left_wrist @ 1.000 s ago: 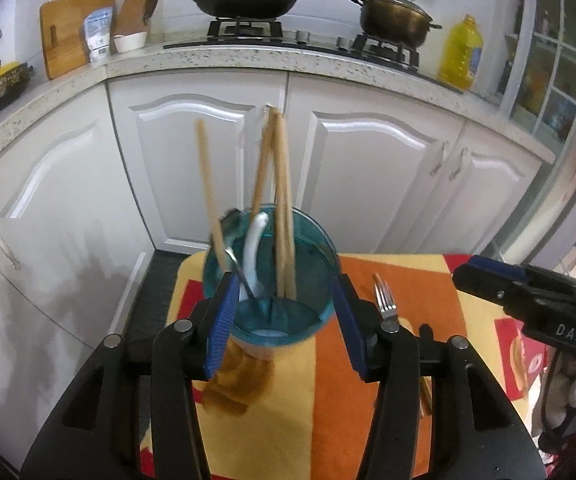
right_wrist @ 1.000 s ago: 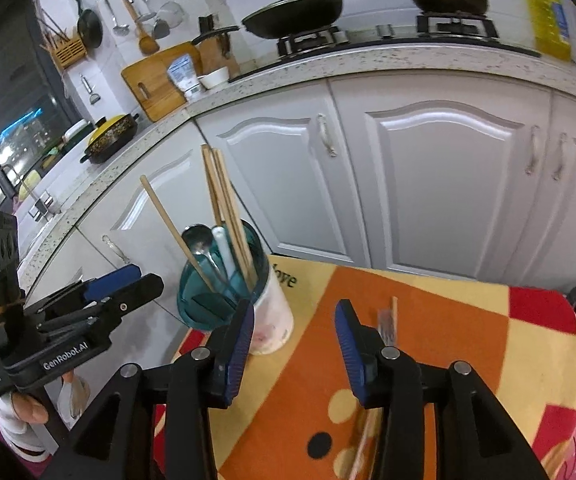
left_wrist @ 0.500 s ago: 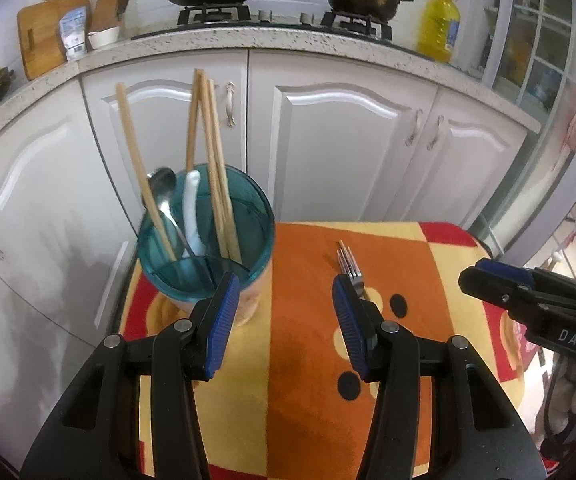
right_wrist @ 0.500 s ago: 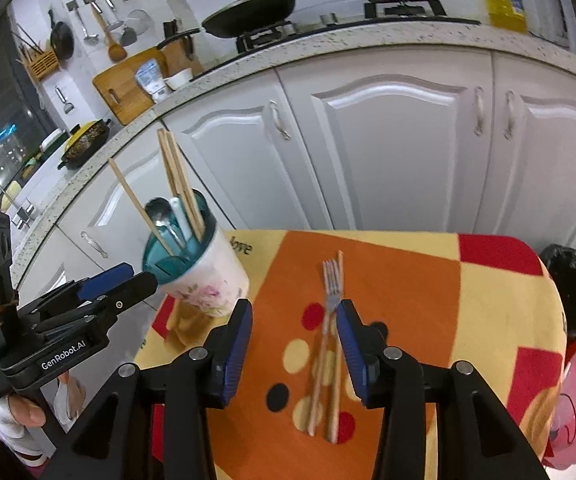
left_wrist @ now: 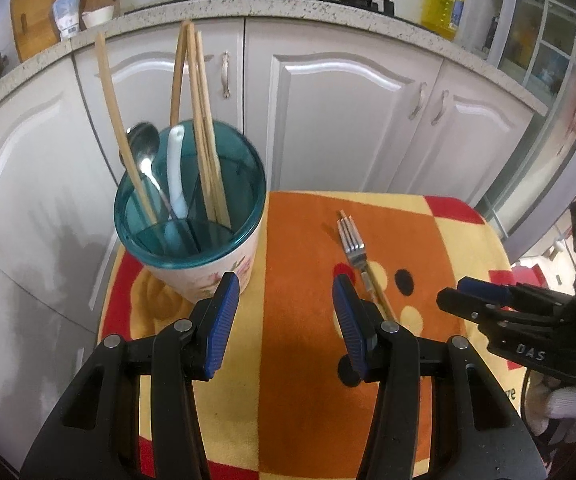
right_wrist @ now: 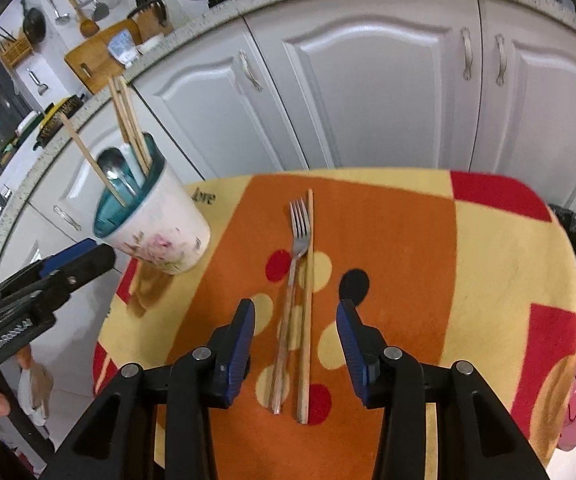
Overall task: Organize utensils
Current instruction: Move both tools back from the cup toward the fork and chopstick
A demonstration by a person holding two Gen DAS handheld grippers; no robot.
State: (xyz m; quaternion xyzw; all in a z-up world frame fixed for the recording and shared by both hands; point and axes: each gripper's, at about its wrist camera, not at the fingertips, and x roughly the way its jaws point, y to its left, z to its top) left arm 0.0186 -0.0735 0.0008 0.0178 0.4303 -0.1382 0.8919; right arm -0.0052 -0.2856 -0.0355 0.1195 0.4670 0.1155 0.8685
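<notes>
A white floral holder with a teal insert (left_wrist: 192, 216) stands at the table's far left corner; it also shows in the right wrist view (right_wrist: 156, 224). It holds several wooden chopsticks (left_wrist: 200, 128), a metal spoon (left_wrist: 144, 152) and a white spoon (left_wrist: 176, 168). A metal fork (right_wrist: 294, 276) and one wooden chopstick (right_wrist: 308, 300) lie side by side on the cloth. My right gripper (right_wrist: 296, 344) is open above their handles. My left gripper (left_wrist: 284, 328) is open and empty, just to the right of and nearer than the holder.
The small table wears an orange, yellow and red cloth (right_wrist: 408, 248). White kitchen cabinets (left_wrist: 328, 120) stand close behind it, with pots on a stove above. The table's edges drop off on the left and right.
My left gripper has pulled back and to the right, away from the holder. My right gripper has moved right and now sits over the fork and chopstick.
</notes>
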